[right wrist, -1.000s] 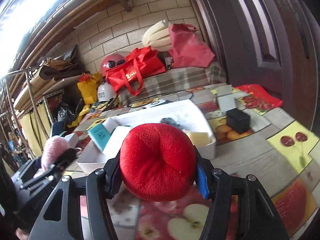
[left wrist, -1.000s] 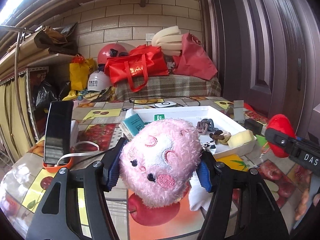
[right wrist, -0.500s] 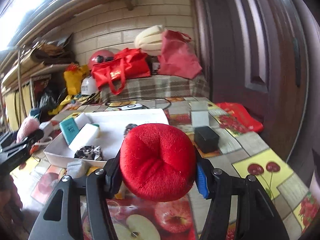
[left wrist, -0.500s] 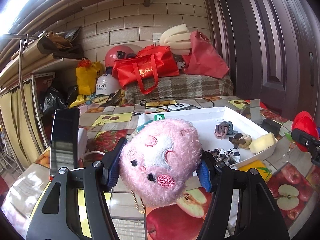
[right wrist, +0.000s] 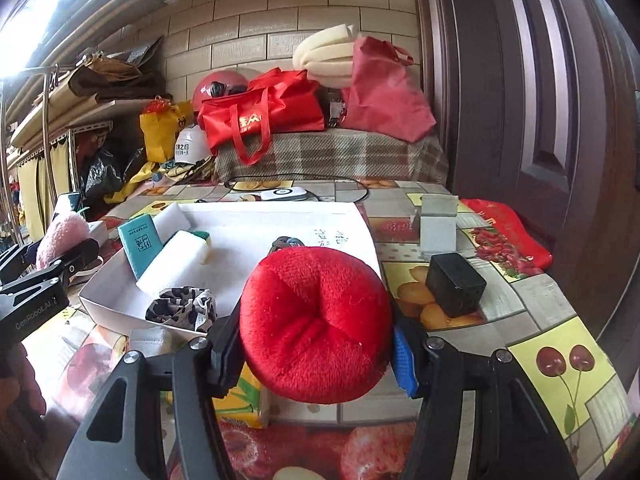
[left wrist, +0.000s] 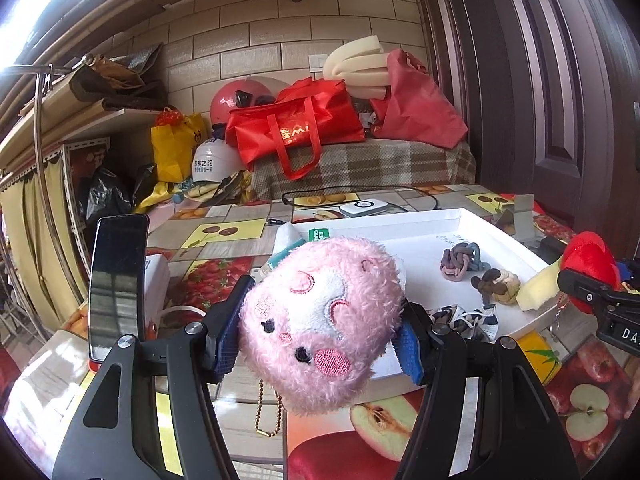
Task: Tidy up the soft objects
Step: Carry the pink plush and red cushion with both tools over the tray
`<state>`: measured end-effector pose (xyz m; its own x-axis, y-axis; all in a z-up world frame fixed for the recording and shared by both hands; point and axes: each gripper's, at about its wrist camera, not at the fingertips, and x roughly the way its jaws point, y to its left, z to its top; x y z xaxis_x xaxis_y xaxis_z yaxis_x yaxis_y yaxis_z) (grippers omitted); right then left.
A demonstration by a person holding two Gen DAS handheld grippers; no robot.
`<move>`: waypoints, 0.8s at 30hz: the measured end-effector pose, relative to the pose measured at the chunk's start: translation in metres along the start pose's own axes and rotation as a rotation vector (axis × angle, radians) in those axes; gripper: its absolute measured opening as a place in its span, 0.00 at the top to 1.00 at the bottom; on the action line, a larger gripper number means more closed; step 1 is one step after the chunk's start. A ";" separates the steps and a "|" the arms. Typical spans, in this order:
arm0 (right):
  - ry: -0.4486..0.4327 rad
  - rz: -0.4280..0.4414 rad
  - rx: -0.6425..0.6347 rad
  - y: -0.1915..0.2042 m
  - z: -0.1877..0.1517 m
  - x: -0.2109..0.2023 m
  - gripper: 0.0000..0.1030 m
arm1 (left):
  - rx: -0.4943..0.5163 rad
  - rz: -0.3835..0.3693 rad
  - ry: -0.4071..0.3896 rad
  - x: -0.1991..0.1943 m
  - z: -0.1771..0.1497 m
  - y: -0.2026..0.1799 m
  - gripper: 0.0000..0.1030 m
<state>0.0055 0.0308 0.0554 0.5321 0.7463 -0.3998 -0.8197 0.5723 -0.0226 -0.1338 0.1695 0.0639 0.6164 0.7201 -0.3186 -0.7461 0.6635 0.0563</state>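
We hold the pink plush (left wrist: 320, 320) squeezed in the left gripper (left wrist: 320, 336), above the table just short of the white tray (left wrist: 456, 216). The red plush (right wrist: 316, 324) is squeezed in the right gripper (right wrist: 318, 344), above the tray's near right corner.

Risks, as we judge them:
- Both are round and compressible; the pads (left wrist: 408, 348) grip the sides only, so either could squirt out or roll on release.
- The pink one's bead chain (left wrist: 266, 412) dangles and could snag the tray rim.
- The grippers sit near each other at the tray; they could clash if both go in together.
- The tray already holds a sponge (right wrist: 172, 260), a teal packet (right wrist: 140, 244), a leopard scrunchie (right wrist: 180, 308) and knotted hair ties (left wrist: 462, 260); dropping on them means bounce-out.

The fruit-print tablecloth (right wrist: 560, 360) looks slick. The room is cluttered: a brick wall (left wrist: 248, 40), red bags (left wrist: 296, 128), helmets, a dark door (left wrist: 560, 80) on the right.
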 end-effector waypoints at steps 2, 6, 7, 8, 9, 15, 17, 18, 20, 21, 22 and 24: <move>0.022 0.008 0.001 0.001 0.001 0.006 0.41 | 0.004 0.000 0.001 0.004 0.002 -0.002 0.39; 0.012 0.010 -0.002 0.002 0.004 0.012 0.41 | -0.002 0.000 0.006 0.013 0.006 -0.001 0.39; 0.013 0.007 -0.003 0.003 0.005 0.015 0.41 | -0.007 0.001 0.008 0.016 0.006 0.000 0.39; 0.011 0.006 0.000 0.003 0.007 0.017 0.41 | -0.012 0.002 0.008 0.018 0.007 0.001 0.39; 0.010 0.005 0.003 0.003 0.009 0.020 0.41 | -0.017 0.002 0.010 0.020 0.008 0.002 0.39; 0.017 0.001 0.012 0.000 0.018 0.040 0.41 | -0.035 0.010 0.027 0.040 0.014 0.005 0.39; 0.024 0.003 0.009 0.001 0.021 0.046 0.41 | -0.034 0.014 0.040 0.047 0.016 0.005 0.39; 0.029 0.004 0.007 0.001 0.022 0.050 0.41 | -0.033 0.014 0.047 0.052 0.017 0.004 0.39; 0.044 0.008 0.009 0.001 0.026 0.059 0.41 | -0.028 0.016 0.057 0.060 0.019 0.003 0.39; 0.053 0.011 0.010 0.001 0.027 0.064 0.41 | -0.026 0.018 0.062 0.064 0.020 0.002 0.39; 0.058 0.011 0.012 0.002 0.029 0.069 0.41 | -0.022 0.019 0.069 0.068 0.021 0.001 0.39; 0.063 0.007 0.011 0.003 0.032 0.078 0.41 | -0.016 0.018 0.092 0.076 0.022 0.000 0.39</move>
<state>0.0517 0.1017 0.0538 0.5113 0.7281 -0.4566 -0.8210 0.5709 -0.0090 -0.0809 0.2286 0.0607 0.5777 0.7095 -0.4035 -0.7610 0.6470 0.0481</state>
